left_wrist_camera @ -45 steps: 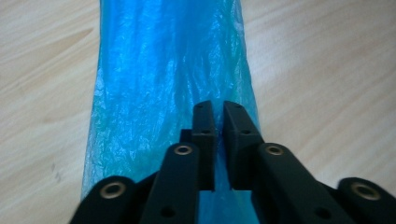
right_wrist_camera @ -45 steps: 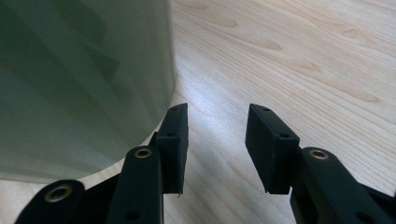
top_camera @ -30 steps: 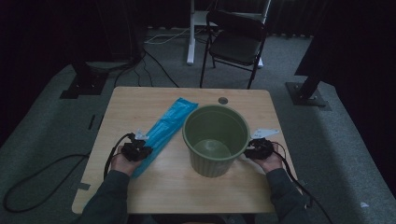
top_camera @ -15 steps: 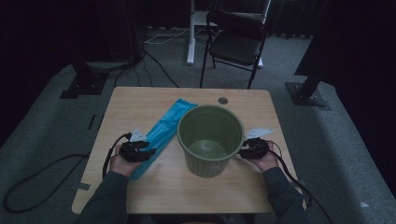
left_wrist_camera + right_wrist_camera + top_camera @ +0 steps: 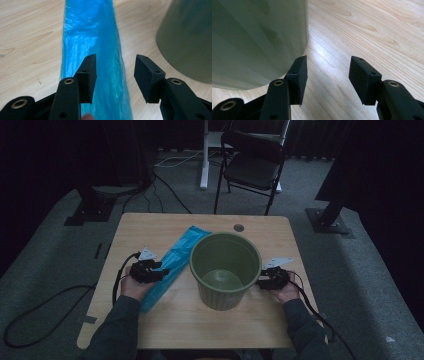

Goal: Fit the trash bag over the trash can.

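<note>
A ribbed green bin (image 5: pixel 226 270) stands upright in the middle of the wooden table (image 5: pixel 150 227). A long folded blue plastic bag (image 5: pixel 172 262) lies flat on the table to its left. My left gripper (image 5: pixel 161 270) hovers over the bag's near half. In the left gripper view its jaws (image 5: pixel 115 77) have just been opening; the blue bag (image 5: pixel 92 32) lies below the gap, untouched by the pads. My right gripper (image 5: pixel 261 281) sits close to the bin's right side. Its jaws (image 5: pixel 328 80) have just been opening with only bare table between them and the bin wall (image 5: pixel 257 37) beside the left pad.
A round cable hole (image 5: pixel 239 227) sits near the table's far edge. A black folding chair (image 5: pixel 250 167) and a white post (image 5: pixel 205 155) stand beyond the table. Cables (image 5: pixel 45 305) trail over the grey floor at left. Dark stands flank both sides.
The left hand has shifted a little up the bag. The bin stands slightly further left than a second ago, and the right hand has stayed by its side.
</note>
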Demonstrator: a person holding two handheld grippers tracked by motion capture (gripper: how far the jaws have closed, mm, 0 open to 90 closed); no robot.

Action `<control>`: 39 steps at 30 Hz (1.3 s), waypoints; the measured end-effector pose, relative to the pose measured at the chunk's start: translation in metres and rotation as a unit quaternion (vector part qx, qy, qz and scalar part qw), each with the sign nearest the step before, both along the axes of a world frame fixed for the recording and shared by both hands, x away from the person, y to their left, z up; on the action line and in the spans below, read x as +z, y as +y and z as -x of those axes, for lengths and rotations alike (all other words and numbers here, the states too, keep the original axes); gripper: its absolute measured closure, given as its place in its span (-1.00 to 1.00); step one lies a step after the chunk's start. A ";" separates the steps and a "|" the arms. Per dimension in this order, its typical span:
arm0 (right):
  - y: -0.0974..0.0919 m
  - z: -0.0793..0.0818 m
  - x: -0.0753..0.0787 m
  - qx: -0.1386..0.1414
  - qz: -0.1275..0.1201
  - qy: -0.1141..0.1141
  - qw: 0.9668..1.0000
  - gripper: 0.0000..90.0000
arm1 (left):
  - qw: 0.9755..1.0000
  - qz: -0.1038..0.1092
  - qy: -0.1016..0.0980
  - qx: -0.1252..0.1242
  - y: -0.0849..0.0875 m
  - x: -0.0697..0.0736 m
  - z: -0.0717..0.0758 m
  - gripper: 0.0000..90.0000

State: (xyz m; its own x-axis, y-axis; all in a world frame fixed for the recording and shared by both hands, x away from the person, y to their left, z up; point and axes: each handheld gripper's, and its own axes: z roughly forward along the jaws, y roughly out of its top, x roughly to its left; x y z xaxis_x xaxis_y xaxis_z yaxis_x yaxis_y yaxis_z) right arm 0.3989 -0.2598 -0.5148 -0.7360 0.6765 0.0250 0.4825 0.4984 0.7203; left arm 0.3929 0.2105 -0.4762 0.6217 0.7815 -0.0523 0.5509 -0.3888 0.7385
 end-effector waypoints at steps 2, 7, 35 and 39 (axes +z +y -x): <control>-0.001 0.000 -0.001 -0.004 0.002 0.000 1.000 0.08 | 1.000 0.006 0.005 0.004 0.000 0.000 -0.009 0.16; -0.003 -0.001 -0.001 -0.003 0.009 0.008 1.000 0.21 | 1.000 0.007 0.013 0.016 -0.001 0.001 -0.028 0.18; -0.006 0.003 -0.003 0.003 0.003 0.016 1.000 0.22 | 0.991 -0.055 0.092 0.080 0.001 -0.046 -0.083 0.14; -0.006 0.003 -0.003 0.004 0.004 0.017 1.000 0.22 | 0.991 -0.065 0.089 0.075 -0.003 -0.046 -0.086 0.12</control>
State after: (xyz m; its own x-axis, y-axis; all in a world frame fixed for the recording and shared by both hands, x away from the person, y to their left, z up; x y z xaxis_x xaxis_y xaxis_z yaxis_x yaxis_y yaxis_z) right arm 0.3956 -0.2657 -0.5182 -0.7403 0.6707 0.0453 0.5028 0.5077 0.6996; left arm 0.4789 0.2079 -0.5224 0.4882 0.8717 -0.0432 0.7262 -0.3783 0.5741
